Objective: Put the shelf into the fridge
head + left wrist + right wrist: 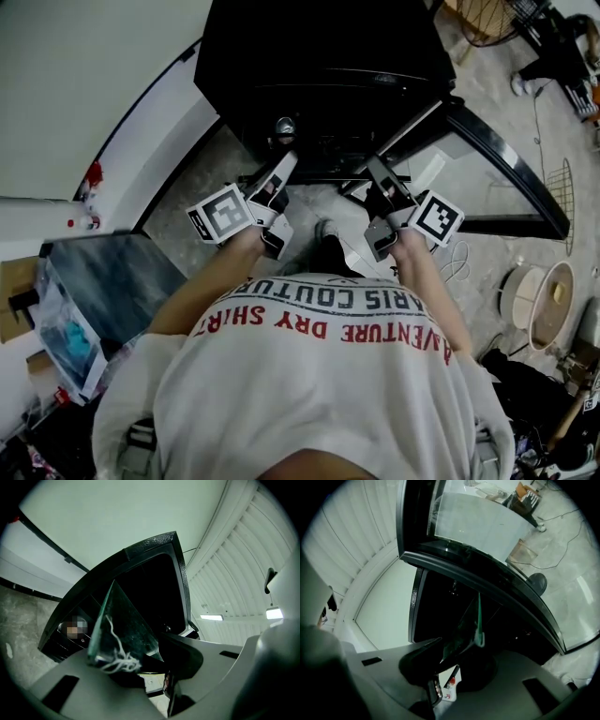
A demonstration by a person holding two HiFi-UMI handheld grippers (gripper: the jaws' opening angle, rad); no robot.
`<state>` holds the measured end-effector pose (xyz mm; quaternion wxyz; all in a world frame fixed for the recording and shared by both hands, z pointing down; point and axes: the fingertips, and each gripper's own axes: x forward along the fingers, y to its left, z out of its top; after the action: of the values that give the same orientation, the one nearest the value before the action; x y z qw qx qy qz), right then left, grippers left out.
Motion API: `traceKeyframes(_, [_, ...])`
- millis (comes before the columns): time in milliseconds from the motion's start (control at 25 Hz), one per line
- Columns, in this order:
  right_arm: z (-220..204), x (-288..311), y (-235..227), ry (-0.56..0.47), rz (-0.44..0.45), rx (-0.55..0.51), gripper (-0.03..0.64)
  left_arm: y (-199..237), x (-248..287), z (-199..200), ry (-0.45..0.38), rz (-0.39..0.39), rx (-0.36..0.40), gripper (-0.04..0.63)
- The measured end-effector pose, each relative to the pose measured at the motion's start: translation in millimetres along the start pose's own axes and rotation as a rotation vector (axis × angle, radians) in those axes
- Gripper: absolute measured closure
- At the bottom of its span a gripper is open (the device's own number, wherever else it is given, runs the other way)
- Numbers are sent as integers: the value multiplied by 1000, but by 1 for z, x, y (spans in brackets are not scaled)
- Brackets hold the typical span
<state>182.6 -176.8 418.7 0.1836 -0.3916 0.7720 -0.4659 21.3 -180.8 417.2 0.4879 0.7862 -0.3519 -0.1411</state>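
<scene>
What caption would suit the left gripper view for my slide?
Left gripper holds a glass shelf by its edge before the open black fridge.

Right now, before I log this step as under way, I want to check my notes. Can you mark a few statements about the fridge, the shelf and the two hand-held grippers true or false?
1. The fridge is black. True.
2. Its door is shut. False: it stands open, swung out to the right in the head view.
3. The left hand-held gripper is empty. False: its jaws are closed on a corner of the glass shelf.
4. The right hand-held gripper grips the shelf too. True.
5. The shelf lies on the floor. False: both grippers hold it up in front of the fridge's dark opening.
</scene>
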Motion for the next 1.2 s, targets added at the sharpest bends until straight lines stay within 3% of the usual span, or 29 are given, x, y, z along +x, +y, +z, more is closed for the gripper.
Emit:
traceKeyframes(840, [19, 44, -33, 25, -15, -12, 538, 34, 39, 25, -9, -1, -5, 488])
traceKeyframes(1200, [16, 47, -40, 25, -13, -19, 537, 39, 43, 18, 3, -70, 71, 482])
